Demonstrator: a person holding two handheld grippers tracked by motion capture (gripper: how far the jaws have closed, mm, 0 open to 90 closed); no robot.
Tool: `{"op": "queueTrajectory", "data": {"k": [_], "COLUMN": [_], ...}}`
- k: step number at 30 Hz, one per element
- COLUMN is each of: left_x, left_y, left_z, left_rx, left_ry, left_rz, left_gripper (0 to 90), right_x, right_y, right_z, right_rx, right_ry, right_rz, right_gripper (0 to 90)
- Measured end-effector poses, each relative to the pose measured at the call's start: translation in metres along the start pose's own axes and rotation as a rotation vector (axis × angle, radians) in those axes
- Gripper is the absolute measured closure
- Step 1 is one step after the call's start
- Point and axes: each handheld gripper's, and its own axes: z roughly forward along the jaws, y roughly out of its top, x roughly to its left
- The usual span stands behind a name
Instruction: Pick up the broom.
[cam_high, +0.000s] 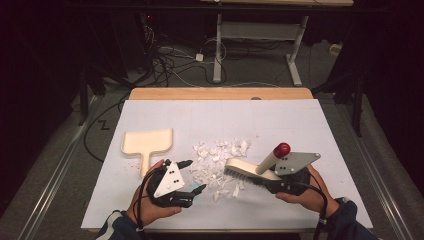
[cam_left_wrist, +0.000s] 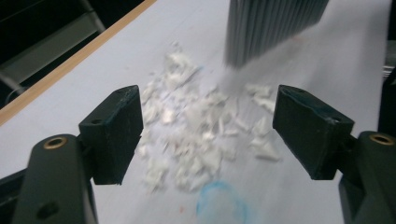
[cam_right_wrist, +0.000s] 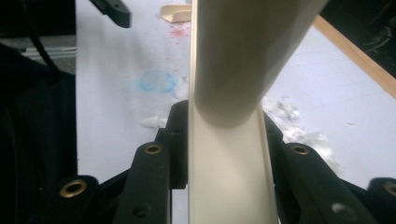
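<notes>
While your right gripper (cam_high: 280, 181) pinches the brush (cam_high: 250, 172), left gripper (cam_high: 192, 176) gapes empty.
Paper scraps (cam_high: 220, 160) mid-table look featherlight, scatter-prone; dustpan (cam_high: 147, 142) beyond: rigid, take its handle.

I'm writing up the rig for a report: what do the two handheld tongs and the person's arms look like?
Both tongs are black, each topped by a grey three-cornered plate with small dark dots. The left tongs end in blocky black pads, with brass-coloured eyelets in the arms behind. A black cable trails from the right tongs across the wrist. Sleeves are dark blue with pale trim.
</notes>
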Motion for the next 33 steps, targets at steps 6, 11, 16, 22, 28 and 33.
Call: {"op": "queueTrajectory", "data": {"k": [6, 11, 16, 22, 28, 33], "left_x": [0.005, 0.007, 0.009, 0.011, 0.014, 0.012], "left_y": [-0.033, -0.056, -0.074, -0.089, -0.093, -0.093], "left_z": [-0.016, -0.026, -0.032, -0.036, -0.033, -0.029], "left_rx": [0.049, 0.106, 0.136, 0.167, 0.189, 0.210], "left_ry": [0.119, 0.183, 0.236, 0.266, 0.269, 0.256], "left_rz": [-0.039, -0.070, -0.099, -0.133, -0.134, -0.121], "left_gripper": [21.1, 19.5, 19.4, 19.4, 19.4, 19.4], "right_x": [-0.011, -0.017, -0.023, -0.034, -0.046, -0.053], "right_y": [-0.007, -0.010, -0.015, -0.020, -0.031, -0.036], "right_z": [-0.010, -0.014, -0.014, -0.013, -0.012, -0.013], "right_rx": [0.001, 0.007, 0.032, 0.054, 0.077, 0.089], "right_ry": [-0.081, -0.137, -0.177, -0.220, -0.261, -0.285], "right_rz": [0.063, 0.084, 0.106, 0.132, 0.177, 0.204], "right_gripper": [67.5, 67.5, 67.5, 67.5, 67.6, 67.6]}}
